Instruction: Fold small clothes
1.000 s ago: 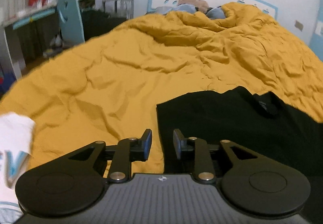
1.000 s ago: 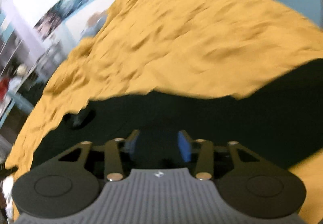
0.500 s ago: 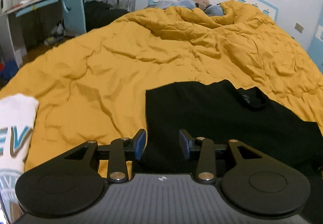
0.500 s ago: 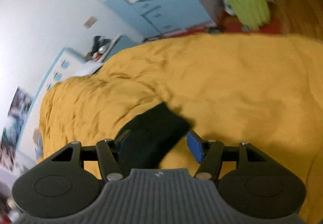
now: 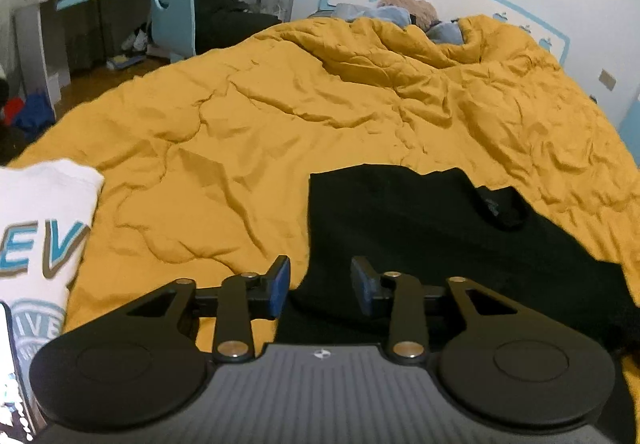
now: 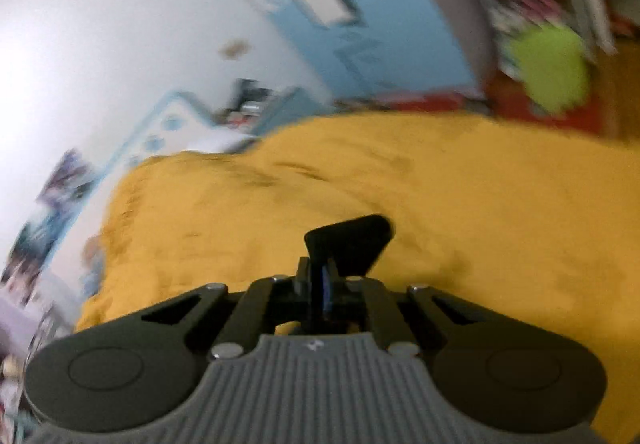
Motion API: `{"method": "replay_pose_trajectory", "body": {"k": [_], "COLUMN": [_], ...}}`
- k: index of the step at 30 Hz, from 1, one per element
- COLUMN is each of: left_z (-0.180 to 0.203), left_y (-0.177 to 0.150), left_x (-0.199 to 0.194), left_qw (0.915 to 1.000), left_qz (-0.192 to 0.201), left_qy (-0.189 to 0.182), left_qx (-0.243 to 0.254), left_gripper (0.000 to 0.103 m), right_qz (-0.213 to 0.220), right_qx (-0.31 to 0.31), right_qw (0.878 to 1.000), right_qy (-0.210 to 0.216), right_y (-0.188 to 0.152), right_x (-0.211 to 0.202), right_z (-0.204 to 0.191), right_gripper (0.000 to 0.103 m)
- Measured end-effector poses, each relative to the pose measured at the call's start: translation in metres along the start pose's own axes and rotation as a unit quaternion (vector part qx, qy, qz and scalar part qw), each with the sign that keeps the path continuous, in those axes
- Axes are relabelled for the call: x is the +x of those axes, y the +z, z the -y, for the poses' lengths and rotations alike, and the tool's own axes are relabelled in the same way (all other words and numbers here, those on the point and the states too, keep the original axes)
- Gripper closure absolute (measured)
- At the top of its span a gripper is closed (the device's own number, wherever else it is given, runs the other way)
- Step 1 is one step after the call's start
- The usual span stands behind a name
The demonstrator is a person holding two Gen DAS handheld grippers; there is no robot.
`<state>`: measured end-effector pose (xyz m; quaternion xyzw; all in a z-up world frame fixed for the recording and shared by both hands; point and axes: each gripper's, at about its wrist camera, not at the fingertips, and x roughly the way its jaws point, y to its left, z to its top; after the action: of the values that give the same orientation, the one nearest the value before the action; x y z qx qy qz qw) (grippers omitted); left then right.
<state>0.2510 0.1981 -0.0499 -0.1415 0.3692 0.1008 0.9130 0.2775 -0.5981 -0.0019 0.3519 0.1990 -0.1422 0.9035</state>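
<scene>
A black shirt [image 5: 432, 228] lies flat on the orange duvet [image 5: 280, 116], its collar toward the right. My left gripper [image 5: 320, 284] is open and empty, hovering over the shirt's near left edge. In the blurred right wrist view my right gripper [image 6: 320, 276] is shut on a black end of the shirt [image 6: 352, 240], which sticks out beyond the fingers above the duvet [image 6: 480, 212].
A folded white shirt with blue letters [image 5: 40, 228] lies on the duvet at the left. Pillows and a plush toy [image 5: 404, 4] sit at the headboard. A desk and blue chair [image 5: 172, 4] stand left of the bed. A green bin [image 6: 548, 68] stands on the floor.
My right gripper has swung away to the shirt's end and shut on it. My left gripper has opened wider and pulled back a little.
</scene>
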Motion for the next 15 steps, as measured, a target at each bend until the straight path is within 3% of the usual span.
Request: {"method": "replay_pose_trajectory", "body": {"k": [4, 9, 15], "left_z": [-0.001, -0.010, -0.020], "left_y": [-0.002, 0.006, 0.020], "left_x": [-0.004, -0.016, -0.022], "left_qw": [0.9999, 0.9987, 0.9970], "left_qz": [0.004, 0.019, 0.032], "left_qy": [-0.014, -0.033, -0.054], "left_qx": [-0.009, -0.032, -0.046], "left_gripper": [0.069, 0.069, 0.069], "right_qz": [0.003, -0.001, -0.031], "right_qx": [-0.061, -0.125, -0.143], "right_qw": [0.995, 0.976, 0.955], "right_qy": [0.076, 0.178, 0.259], "right_y": [0.001, -0.019, -0.085], "right_x": [-0.013, -0.031, -0.039], "right_z": [-0.104, -0.245, -0.376], "right_gripper": [0.103, 0.103, 0.103]}}
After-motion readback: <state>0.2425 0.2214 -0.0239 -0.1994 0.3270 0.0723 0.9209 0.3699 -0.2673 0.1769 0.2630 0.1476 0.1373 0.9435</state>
